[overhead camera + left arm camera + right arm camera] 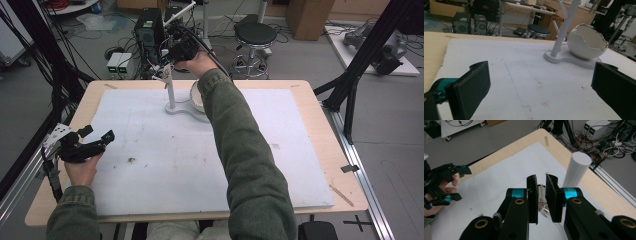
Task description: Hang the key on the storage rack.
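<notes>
My left tongs (95, 137) idle wide open and empty at the near bench (320, 125) edge; farther off, my right tongs (541, 195) pinch a small silvery trinket (542, 206) beside the white stand (171, 95), where a slip could drop it short of the egg-shaped bowl (586, 42).

A grey floor strewn with cables (125, 37) surrounds a black stool (255, 35) and cardboard boxes (310, 17).

Place: a robotics or electronics lab.
Floor: grey, strewn with loose cables (125, 42) at 11 o'clock.
Equipment: computer tower (149, 27) and bench power supplies (118, 62) beyond the table (320, 120) at 11.
Furniture: round black stool (255, 35) at 12.
Frame: black metal struts (362, 55) at 2.
Storage: cardboard boxes (310, 17) at 1.
</notes>
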A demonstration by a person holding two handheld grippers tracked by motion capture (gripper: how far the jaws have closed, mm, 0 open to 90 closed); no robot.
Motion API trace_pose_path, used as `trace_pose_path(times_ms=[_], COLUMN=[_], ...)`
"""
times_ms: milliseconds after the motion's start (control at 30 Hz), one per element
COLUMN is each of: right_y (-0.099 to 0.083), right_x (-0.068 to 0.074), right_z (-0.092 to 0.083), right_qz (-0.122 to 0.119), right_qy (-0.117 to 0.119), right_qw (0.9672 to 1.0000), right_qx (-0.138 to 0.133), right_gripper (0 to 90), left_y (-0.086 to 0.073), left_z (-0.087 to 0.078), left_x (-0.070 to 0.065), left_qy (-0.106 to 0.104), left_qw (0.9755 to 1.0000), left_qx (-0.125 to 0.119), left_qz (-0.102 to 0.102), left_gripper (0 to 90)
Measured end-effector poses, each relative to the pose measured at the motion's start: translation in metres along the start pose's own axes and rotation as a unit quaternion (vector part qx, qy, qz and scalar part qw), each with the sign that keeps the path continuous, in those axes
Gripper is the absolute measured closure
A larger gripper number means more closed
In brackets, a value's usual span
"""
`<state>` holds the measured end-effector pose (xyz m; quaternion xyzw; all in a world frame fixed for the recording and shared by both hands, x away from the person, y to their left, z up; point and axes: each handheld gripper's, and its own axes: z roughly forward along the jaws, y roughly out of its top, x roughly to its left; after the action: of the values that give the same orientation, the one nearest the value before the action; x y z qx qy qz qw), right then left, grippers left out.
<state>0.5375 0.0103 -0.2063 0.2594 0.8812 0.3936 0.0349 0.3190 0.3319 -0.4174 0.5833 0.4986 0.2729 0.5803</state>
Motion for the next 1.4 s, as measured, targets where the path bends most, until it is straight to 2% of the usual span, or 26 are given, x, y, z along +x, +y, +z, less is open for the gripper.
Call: trace_pose_path(times_ms=[433,667,733,833,867,900,933,967,1033,1067,1100,1200,1233,1267,1367,1400], right_y=[-0.002,-0.006,-0.008,-0.010,-0.013,-0.013,-0.015,-0.015,-0.019,-0.021,-0.021,-0.028,-0.028,-0.030,-0.033,-0.036], right_x=[-0.014,-0.016,-0.016,-0.015,-0.015,-0.015,-0.015,-0.015,-0.016,-0.017,-0.017,-0.021,-0.021,-0.023,-0.025,-0.026], right_z=[0.006,0.012,0.017,0.018,0.018,0.018,0.016,0.016,0.014,0.012,0.012,0.005,0.005,0.000,-0.005,-0.010], right_qz=[0.012,0.026,0.034,0.035,0.042,0.042,0.044,0.044,0.047,0.046,0.046,0.058,0.058,0.065,0.070,0.073], right_qy=[-0.008,-0.015,-0.024,-0.025,-0.022,-0.022,-0.021,-0.021,-0.021,-0.030,-0.030,-0.047,-0.047,-0.059,-0.067,-0.075], right_qw=[0.9999,0.9995,0.9990,0.9990,0.9988,0.9988,0.9987,0.9987,0.9986,0.9984,0.9984,0.9970,0.9970,0.9958,0.9948,0.9940], right_qx=[-0.005,-0.014,-0.013,-0.010,-0.011,-0.011,-0.016,-0.016,-0.015,-0.013,-0.013,-0.022,-0.022,-0.023,-0.029,-0.031], right_gripper=[80.8,80.5,79.7,79.0,66.6,66.6,53.1,53.1,39.4,26.9,26.9,14.2,14.2,11.3,8.7,0.9], left_y=[0.000,0.000,0.000,0.000,0.000,0.000,0.000,0.000,0.000,0.000,0.000,0.000,0.000,0.000,0.001,0.001], left_z=[0.000,0.001,0.001,0.001,0.001,0.001,0.001,0.001,0.001,0.001,0.001,0.001,0.001,0.001,0.001,0.000], left_x=[0.000,-0.001,-0.001,-0.001,-0.001,-0.001,-0.001,-0.001,-0.001,-0.001,-0.001,-0.001,-0.001,-0.002,-0.002,-0.002], left_qy=[0.001,0.001,0.000,0.000,-0.001,0.000,0.000,-0.001,0.000,-0.001,-0.001,-0.001,-0.001,-0.002,-0.002,-0.002], left_qw=[1.0000,1.0000,1.0000,1.0000,1.0000,1.0000,1.0000,1.0000,1.0000,1.0000,1.0000,1.0000,1.0000,1.0000,1.0000,1.0000], left_qx=[0.002,0.003,0.005,0.004,0.004,0.003,0.003,0.003,0.003,0.003,0.003,0.005,0.005,0.006,0.006,0.007], left_qz=[0.004,0.004,0.006,0.006,0.005,0.005,0.004,0.004,0.004,0.004,0.004,0.005,0.006,0.006,0.006,0.007], left_gripper=[2.5,2.6,2.6,2.5,2.6,2.6,2.6,2.6,2.6,2.6,2.6,2.5,2.5,2.5,2.5,2.5])
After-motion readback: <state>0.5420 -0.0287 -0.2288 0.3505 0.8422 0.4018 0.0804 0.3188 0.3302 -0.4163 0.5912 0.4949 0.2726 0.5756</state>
